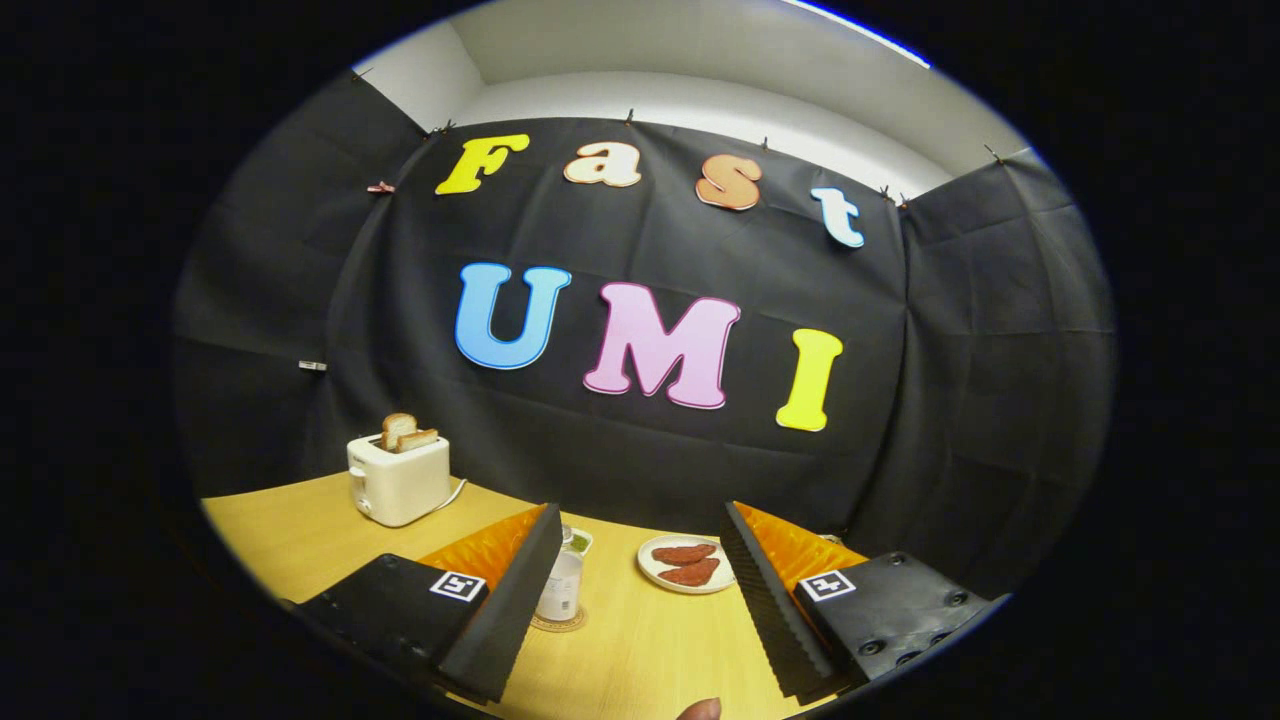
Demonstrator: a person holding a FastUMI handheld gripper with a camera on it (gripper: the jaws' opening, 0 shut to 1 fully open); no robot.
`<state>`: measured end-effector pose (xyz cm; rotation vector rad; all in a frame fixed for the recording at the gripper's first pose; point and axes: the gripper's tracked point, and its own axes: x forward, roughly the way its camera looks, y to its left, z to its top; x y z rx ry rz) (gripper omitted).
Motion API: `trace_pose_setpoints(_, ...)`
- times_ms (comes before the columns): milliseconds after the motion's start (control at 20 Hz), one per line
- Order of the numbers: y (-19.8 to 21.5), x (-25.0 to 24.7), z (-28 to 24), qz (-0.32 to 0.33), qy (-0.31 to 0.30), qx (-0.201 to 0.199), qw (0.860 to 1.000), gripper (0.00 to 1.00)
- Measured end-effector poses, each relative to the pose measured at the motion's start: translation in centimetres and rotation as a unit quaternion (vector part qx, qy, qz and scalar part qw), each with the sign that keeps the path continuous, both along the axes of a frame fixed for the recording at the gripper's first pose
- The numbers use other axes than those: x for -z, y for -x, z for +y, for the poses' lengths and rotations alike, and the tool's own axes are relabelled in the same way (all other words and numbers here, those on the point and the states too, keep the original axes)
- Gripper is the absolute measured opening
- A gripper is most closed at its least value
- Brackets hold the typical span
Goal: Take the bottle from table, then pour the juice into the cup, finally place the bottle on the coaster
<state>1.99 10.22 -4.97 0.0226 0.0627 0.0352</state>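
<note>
So the biggest thing here is the booth itself: black cloth point(640, 400) hung all the way round as a wall, pinned up along the top, with a plain pale room wall and ceiling point(700, 60) showing above it. Below that is one light wooden table point(640, 640), yellowish, pretty bare overall.

Next in size, the gripper point(640, 580), held low over the near side of the table. Its two fingers point(510, 610) are spread wide apart with nothing between them but tabletop, so it's not pinching anything. A bit of a fingertip from the person point(700, 710) pokes in at the very near edge.

Then one white toaster point(398, 480) sitting toward the far left of the table, near the cloth, with two slices of toast point(405, 432) sticking up out of it and a cord trailing off its right side.

One small white plate point(690, 566) sits beyond the fingers, closer to the right one, with two reddish-brown pieces of food on it, can't tell exactly what.

One bottle point(561, 585) stands upright just past the left finger, partly hidden behind it, pale with a label I can't make out. It's standing on one round coaster point(560, 622), which peeks out under its base. There's something small and greenish right behind the bottle; too hidden to say what.
</note>
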Motion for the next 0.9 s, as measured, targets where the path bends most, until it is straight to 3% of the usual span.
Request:
trace_pose_setpoints(450, 1.4, -2.1, -7.8, -0.014, 0.030, 0.033, 0.999, 0.97)
trace_pose_setpoints(900, 1.4, -2.0, -11.3, -0.022, 0.046, 0.025, 0.998, 0.97)
